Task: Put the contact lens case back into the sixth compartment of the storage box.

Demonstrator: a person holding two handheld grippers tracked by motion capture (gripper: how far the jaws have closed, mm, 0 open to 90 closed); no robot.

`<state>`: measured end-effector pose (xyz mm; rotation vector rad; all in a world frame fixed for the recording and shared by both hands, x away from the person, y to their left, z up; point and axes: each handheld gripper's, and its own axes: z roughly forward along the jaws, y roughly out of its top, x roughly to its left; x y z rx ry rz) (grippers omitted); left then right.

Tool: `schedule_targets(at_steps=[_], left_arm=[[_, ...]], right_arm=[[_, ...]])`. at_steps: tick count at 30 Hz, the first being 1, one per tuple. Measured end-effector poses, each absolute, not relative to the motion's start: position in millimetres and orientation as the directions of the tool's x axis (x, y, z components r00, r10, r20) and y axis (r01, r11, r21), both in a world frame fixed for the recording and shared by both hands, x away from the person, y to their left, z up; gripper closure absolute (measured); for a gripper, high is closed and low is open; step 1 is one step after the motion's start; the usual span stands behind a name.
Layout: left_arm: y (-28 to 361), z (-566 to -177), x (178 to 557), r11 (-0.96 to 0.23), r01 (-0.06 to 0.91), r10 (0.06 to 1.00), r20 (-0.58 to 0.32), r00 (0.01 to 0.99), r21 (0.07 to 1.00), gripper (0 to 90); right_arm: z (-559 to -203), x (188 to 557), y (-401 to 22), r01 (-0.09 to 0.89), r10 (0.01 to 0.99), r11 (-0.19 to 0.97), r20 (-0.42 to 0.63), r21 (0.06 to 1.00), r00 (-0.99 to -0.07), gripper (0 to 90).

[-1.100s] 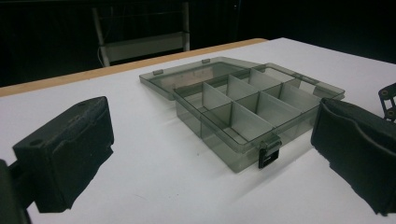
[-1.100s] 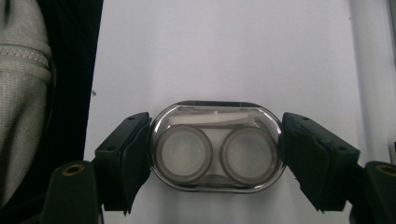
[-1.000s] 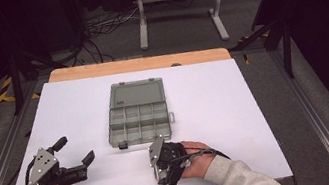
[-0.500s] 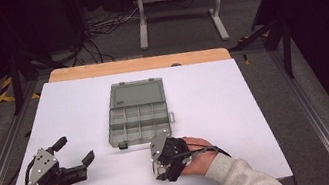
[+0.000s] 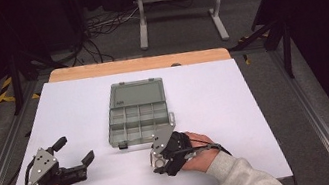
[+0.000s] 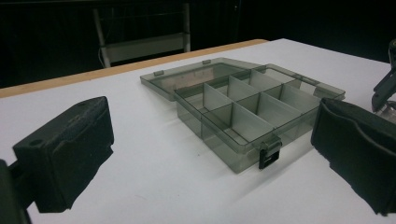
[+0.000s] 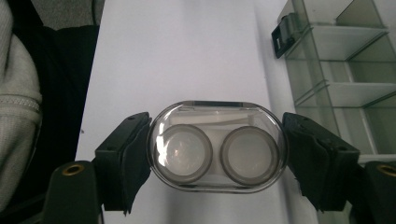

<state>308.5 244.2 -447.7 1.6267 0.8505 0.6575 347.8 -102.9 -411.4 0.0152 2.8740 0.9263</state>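
Two grippers worked over a white-covered table (image 5: pixel 266 106), its far edge a bare wooden strip and its near edge at the person's forearms. Wide bare surface lay to the left, right and front of the compartment box (image 5: pixel 138 112), so approach room was ample on all sides. The box sat mid-table, lid folded flat away from the person, its divided cells apparently empty; one black latch (image 6: pixel 270 154) stood at the near wall.

The left gripper (image 5: pixel 73 157) rested near the table's near-left corner, jaws spread wide and holding nothing, aimed toward the box. The right gripper (image 5: pixel 159 158) sat just in front of the box's near-right corner, clamped on a small clear oval case (image 7: pixel 217 146) holding two round wells.

Judgement: the case was grasped and carrying was the step in hand. The next move likely called for lifting it over the near wall and lowering it into a cell, clear of dividers and latch.
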Motion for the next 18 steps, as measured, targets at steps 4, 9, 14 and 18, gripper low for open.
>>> schedule_targets(at_steps=[4, 9, 14, 18], left_arm=[[244.4, -447.6, 308.5, -0.109, 0.185, 0.812, -0.020, 0.583, 0.977, 0.1], [244.4, -447.3, 308.3, -0.111, 0.186, 0.812, -0.019, 0.583, 0.976, 0.1], [244.6, -447.5, 308.5, -0.108, 0.186, 0.812, -0.021, 0.583, 0.977, 0.1], [244.6, -447.6, 308.6, -0.109, 0.186, 0.812, -0.020, 0.584, 0.977, 0.1]], right_arm=[[-408.5, 349.3, -104.5, -0.026, 0.055, 0.803, -0.117, 0.595, -0.992, 26.8], [-404.0, 350.9, -104.3, -0.030, 0.061, 0.801, -0.131, 0.598, -0.989, 26.8], [-399.7, 354.1, -104.3, -0.031, 0.066, 0.797, -0.138, 0.604, -0.988, 26.8], [-398.3, 356.9, -104.2, -0.030, 0.070, 0.796, -0.142, 0.604, -0.987, 26.8]])
